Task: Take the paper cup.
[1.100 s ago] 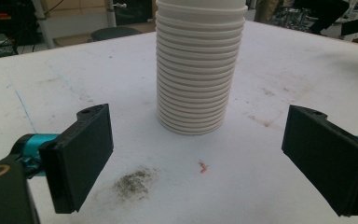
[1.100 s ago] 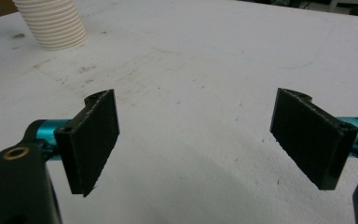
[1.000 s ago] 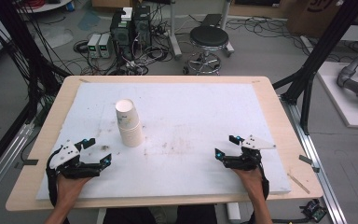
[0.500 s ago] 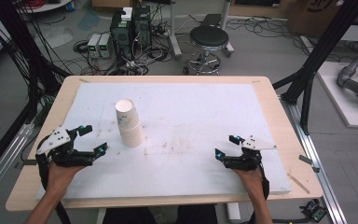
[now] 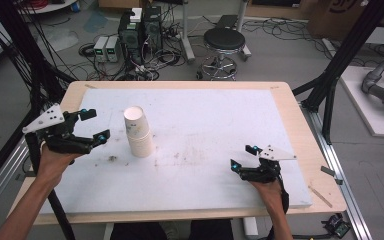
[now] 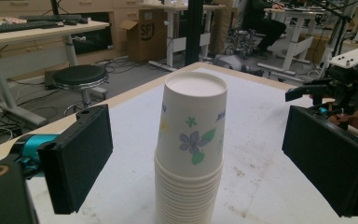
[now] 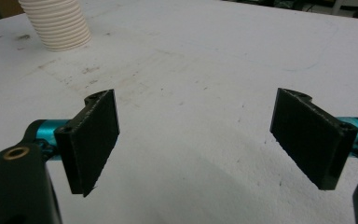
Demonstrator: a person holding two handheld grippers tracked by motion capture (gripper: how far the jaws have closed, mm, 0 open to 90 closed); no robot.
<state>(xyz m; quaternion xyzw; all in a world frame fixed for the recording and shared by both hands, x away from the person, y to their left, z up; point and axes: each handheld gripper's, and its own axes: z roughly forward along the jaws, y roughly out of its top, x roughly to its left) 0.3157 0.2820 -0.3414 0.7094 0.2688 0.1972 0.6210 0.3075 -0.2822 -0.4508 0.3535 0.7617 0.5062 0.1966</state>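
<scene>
Left claw (image 5: 94,126) has risen off the bench (image 5: 280,100), open, facing cup stack (image 5: 138,132); right claw (image 5: 243,156) unmoved, open.

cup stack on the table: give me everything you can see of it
The stack of paper cups is a nested, upright column, mouths up, left of centre on the white table cover. The top cup stands well clear of the rest: white, rolled rim, printed with purple flowers, green leaves and faint blue lettering, apparently empty. Below it, tightly packed rims form a ribbed band. Nothing touches the stack except the cover; it sits ahead of the left gripper, whose open jaws flank it in that view without contact.
</scene>
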